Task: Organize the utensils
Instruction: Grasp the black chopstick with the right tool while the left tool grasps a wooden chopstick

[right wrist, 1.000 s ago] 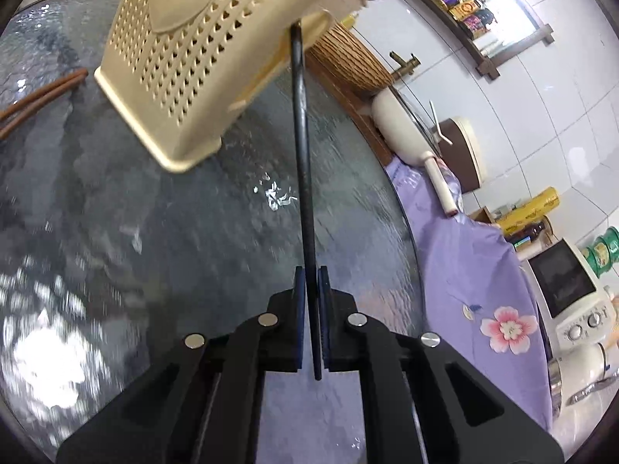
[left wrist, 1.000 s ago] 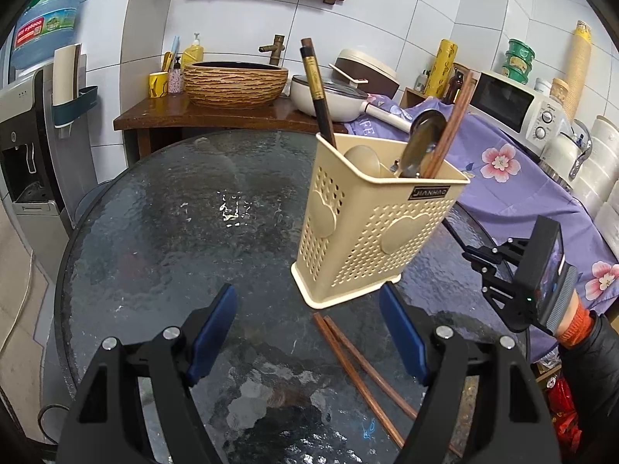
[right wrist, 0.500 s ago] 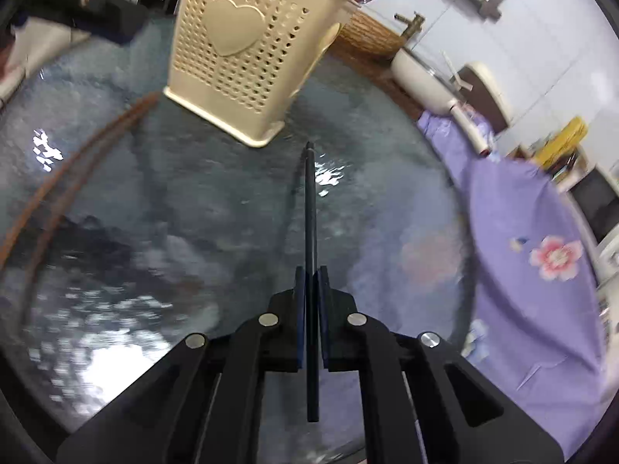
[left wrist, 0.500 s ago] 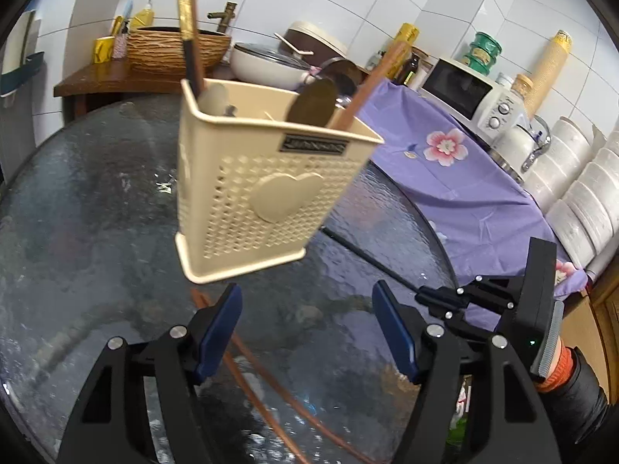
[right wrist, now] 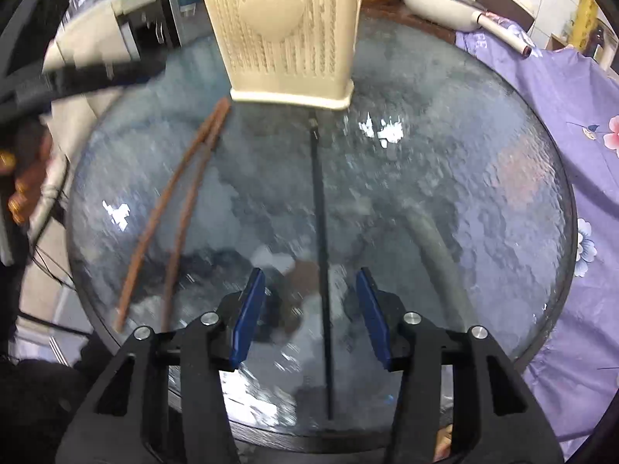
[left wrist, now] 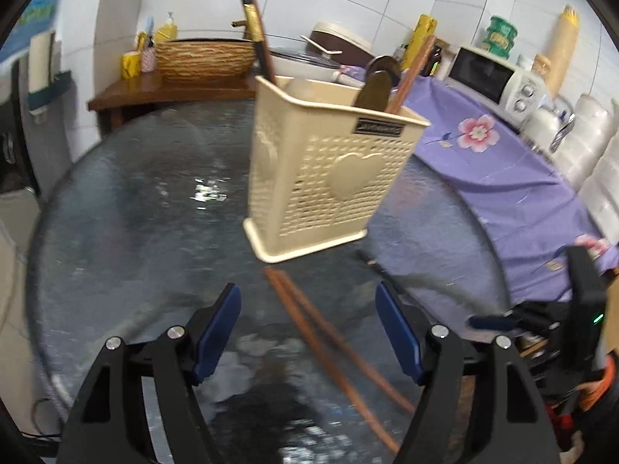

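Note:
A cream perforated utensil holder (left wrist: 329, 170) stands on the round glass table (left wrist: 127, 201), with chopsticks and a spoon in it; it also shows in the right wrist view (right wrist: 286, 27). Two brown chopsticks (left wrist: 329, 340) lie on the glass in front of it, between the fingers of my open, empty left gripper (left wrist: 309, 332). They show at left in the right wrist view (right wrist: 174, 208). A black chopstick (right wrist: 321, 255) lies flat on the glass between the fingers of my open right gripper (right wrist: 309, 313).
A purple flowered cloth (left wrist: 503, 178) covers a counter at right with a microwave (left wrist: 491, 77). A wooden shelf with a woven basin (left wrist: 205, 58) stands behind the table. A water dispenser stands at far left.
My right gripper has opened and let go of the black chopstick, which now lies on the glass. The left gripper has swung back toward the brown chopsticks and stays open.

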The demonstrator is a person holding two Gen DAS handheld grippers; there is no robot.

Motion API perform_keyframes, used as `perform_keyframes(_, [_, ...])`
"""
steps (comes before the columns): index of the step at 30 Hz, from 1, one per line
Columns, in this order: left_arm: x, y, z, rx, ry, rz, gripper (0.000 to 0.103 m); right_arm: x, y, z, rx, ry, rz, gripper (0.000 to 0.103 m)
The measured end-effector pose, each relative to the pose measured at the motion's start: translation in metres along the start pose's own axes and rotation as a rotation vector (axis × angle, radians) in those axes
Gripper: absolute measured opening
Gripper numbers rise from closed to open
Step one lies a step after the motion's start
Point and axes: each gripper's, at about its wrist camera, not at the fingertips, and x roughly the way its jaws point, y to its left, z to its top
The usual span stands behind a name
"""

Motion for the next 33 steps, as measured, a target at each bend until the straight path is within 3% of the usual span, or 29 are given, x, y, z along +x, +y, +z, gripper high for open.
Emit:
perform_keyframes(4, [0.004,0.005,-0.007,0.064,0.051,0.087,0.069,0.006,0.005,0.028,0.008,-0.017,-0.005,0.05])
perform_keyframes(8, [0.013,-0.006,-0.019,0.127,0.122,0.068,0.064,0.032,-0.003,0.054,0.012,0.015,-0.046,0.05])
perform_keyframes(10, [0.021,-0.01,-0.022,0.118,0.151,0.028,0.059,0.041,-0.005,0.061,0.029,0.022,-0.035,0.05])
perform_keyframes(14, [0.038,-0.017,-0.03,0.128,0.195,0.024,0.052,0.049,-0.008,0.065,0.041,0.032,-0.035,0.05])
perform_keyframes(19, [0.047,-0.019,-0.036,0.124,0.22,0.026,0.051,0.052,-0.007,0.069,0.031,0.037,-0.048,0.05])
perform_keyframes(23, [0.055,-0.02,-0.037,0.15,0.217,0.087,0.047,0.056,-0.007,0.078,0.041,0.039,-0.054,0.05])
perform_keyframes(33, [0.081,-0.01,-0.005,0.166,0.262,0.146,0.041,0.072,-0.007,0.103,0.061,0.077,-0.065,0.047])
